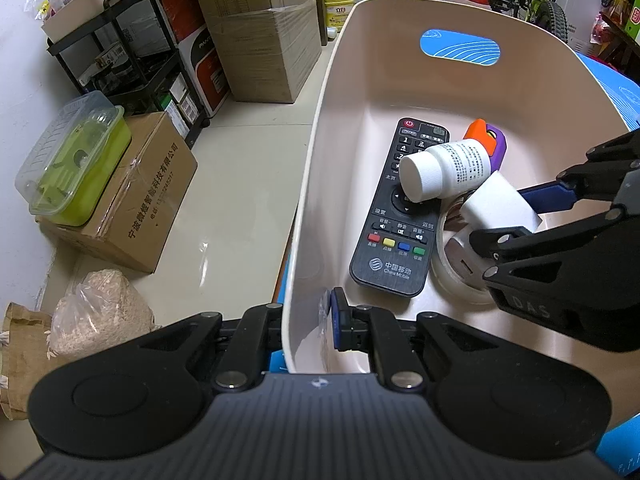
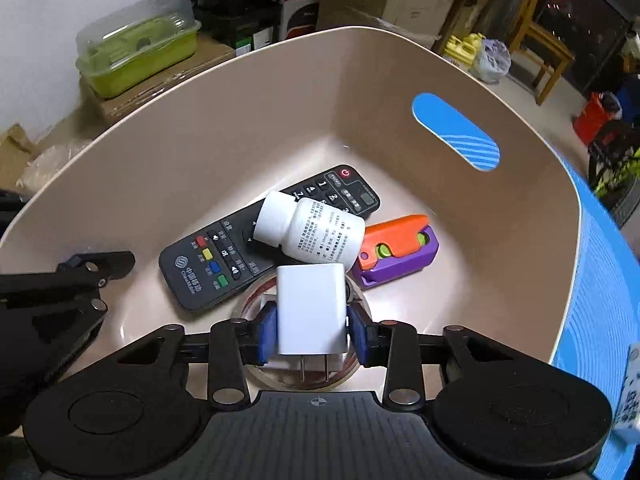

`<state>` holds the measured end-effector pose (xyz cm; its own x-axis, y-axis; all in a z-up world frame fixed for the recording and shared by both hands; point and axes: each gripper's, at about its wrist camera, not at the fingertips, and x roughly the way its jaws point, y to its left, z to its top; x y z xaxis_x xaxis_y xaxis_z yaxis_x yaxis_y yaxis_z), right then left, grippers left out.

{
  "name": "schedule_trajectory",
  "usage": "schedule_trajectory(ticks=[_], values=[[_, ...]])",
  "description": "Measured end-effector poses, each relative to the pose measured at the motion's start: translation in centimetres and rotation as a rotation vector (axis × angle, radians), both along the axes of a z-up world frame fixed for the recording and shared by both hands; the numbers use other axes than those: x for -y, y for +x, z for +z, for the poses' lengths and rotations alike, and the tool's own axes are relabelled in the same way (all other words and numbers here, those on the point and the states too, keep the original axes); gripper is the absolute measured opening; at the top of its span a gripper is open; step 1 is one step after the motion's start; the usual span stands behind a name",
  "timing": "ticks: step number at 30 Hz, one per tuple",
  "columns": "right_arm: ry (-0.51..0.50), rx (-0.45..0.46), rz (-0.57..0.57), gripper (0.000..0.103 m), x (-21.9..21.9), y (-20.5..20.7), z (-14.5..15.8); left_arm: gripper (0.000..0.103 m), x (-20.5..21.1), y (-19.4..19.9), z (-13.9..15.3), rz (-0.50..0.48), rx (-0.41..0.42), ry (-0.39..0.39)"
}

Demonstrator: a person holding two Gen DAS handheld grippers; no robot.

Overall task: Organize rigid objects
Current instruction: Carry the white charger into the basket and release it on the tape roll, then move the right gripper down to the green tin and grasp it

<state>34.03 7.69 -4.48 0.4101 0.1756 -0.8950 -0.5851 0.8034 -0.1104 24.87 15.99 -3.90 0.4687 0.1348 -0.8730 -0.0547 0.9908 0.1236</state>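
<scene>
The right gripper (image 2: 313,330) pinches a smooth white charger block (image 2: 311,307) over a clear tape roll (image 2: 256,368) inside the beige plastic bin (image 2: 224,92). Beside it lie a ribbed-cap pill bottle (image 2: 316,232), flat black remote (image 2: 224,256) and orange-purple toy (image 2: 396,250). The left gripper (image 1: 308,324) clamps the bin's thin rim.

Inside the beige bin (image 2: 168,128) lie a black remote (image 2: 224,256) flat on the floor, a white pill bottle (image 2: 316,232) on its side across it, an orange-purple toy (folding, closed) (image 2: 400,248), and a white charger (image 2: 312,312) above a tape roll (image 1: 452,276).
</scene>
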Motion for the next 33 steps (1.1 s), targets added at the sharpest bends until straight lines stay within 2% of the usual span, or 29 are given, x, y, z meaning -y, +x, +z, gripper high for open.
schedule_trajectory(ticks=[3,8,13,17,20,25,28,33], values=[[0.037,0.030,0.008,0.059,0.6,-0.4,0.6,0.014,0.1,0.0,0.0,-0.001,0.000,0.001],[0.079,0.112,0.022,0.060,2.2,-1.5,1.8,0.014,0.0,0.0,0.0,0.000,0.000,0.001],[0.198,0.205,-0.014,0.060,5.6,-2.1,4.6,0.014,0.0,0.0,0.0,0.000,0.000,0.001],[0.276,0.317,-0.093,0.060,9.3,-2.1,7.1,0.014,0.0,0.0,0.0,0.000,0.000,0.001],[0.306,0.355,-0.189,0.060,12.5,-1.2,7.9,0.014,0.0,0.0,0.0,0.000,0.000,0.001],[0.282,0.378,-0.327,0.060,17.0,0.7,6.7,0.014,0.0,0.0,0.0,0.000,0.000,0.001],[0.290,0.332,-0.398,0.060,19.1,2.3,4.4,0.014,0.0,0.0,0.0,-0.001,0.000,0.001],[0.246,0.297,-0.438,0.060,20.3,3.9,0.5,0.014,0.1,0.0,0.0,-0.001,0.000,0.001]])
